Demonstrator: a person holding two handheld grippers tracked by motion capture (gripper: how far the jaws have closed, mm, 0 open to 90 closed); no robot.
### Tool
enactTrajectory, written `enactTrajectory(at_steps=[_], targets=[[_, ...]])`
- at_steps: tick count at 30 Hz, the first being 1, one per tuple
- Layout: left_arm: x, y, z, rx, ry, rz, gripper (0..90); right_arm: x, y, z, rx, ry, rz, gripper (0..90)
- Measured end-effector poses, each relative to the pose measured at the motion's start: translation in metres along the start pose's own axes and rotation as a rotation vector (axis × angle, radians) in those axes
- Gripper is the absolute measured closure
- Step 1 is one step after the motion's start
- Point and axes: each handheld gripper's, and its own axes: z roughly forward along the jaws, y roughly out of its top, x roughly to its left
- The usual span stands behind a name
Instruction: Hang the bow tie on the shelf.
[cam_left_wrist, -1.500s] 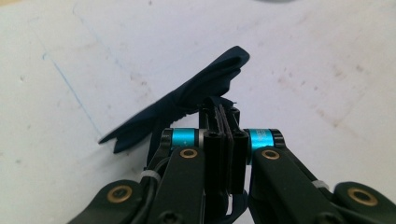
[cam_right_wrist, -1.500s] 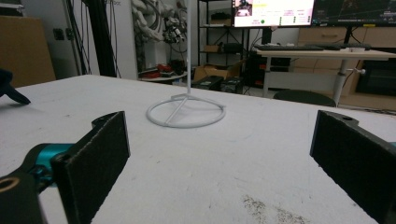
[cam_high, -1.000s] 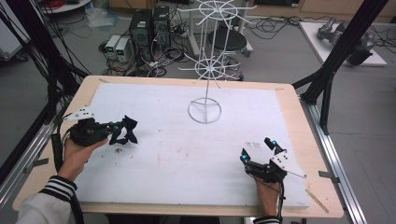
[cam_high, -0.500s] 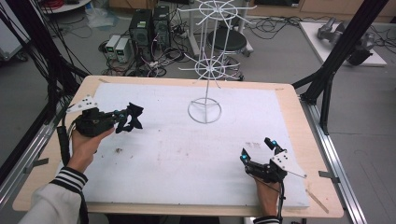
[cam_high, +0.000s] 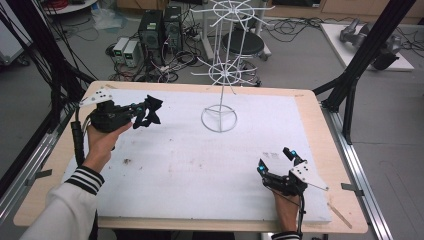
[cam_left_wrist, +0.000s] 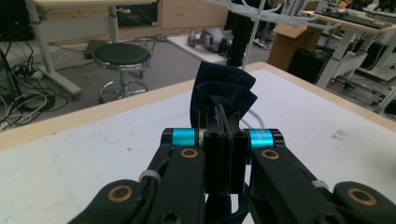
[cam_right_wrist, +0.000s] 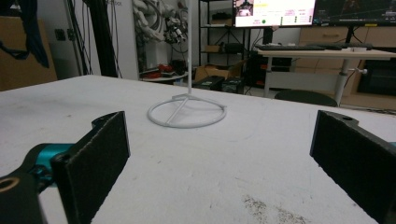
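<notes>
The left hand-held gripper (cam_high: 145, 111) is raised over the far left of the worktop (cam_high: 165, 165), forearm angled in from below, jaws clamped on a dark blue cloth (cam_left_wrist: 223, 95) — held clear of the surface. The right hand-held gripper (cam_high: 276, 161) rests low at the near right, jaws wide apart, pointing toward the white wire stand (cam_high: 220, 75).
</notes>
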Motion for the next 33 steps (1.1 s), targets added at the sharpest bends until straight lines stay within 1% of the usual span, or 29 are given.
enactTrajectory(at_steps=[2,6,12,17,19,24,26,28,29,33], targets=[[-0.001,0.002,0.005,-0.008,-0.009,-0.005,88.4,0.000,0.000,0.000,0.000,0.000,0.000,3.8],[-0.003,0.007,0.015,-0.011,-0.008,0.001,88.4,0.000,0.000,0.000,-0.001,0.001,0.000,3.8],[-0.002,0.021,0.030,-0.008,-0.011,0.024,88.4,0.000,0.000,0.000,-0.003,0.001,0.007,3.8],[0.001,0.033,0.043,-0.034,-0.008,0.019,88.4,-0.001,0.000,0.000,-0.007,-0.001,0.008,3.8],[0.000,0.037,0.049,-0.038,-0.014,0.015,88.4,-0.001,0.000,0.000,-0.006,0.001,0.007,3.8],[-0.001,0.045,0.061,-0.040,-0.010,0.031,88.4,-0.001,0.000,0.000,-0.006,0.000,0.008,3.8],[0.000,0.048,0.066,-0.039,-0.012,0.027,88.4,-0.002,0.000,0.000,-0.007,0.001,0.005,3.8],[0.001,0.051,0.069,-0.041,-0.009,0.028,88.4,-0.002,0.000,0.000,-0.008,0.000,0.005,3.8],[0.002,0.052,0.071,-0.048,-0.013,0.020,88.4,-0.001,0.000,0.000,-0.007,0.000,0.007,3.8],[0.004,0.059,0.076,-0.057,-0.016,0.022,88.4,-0.001,0.000,0.000,-0.005,-0.002,0.010,3.8]])
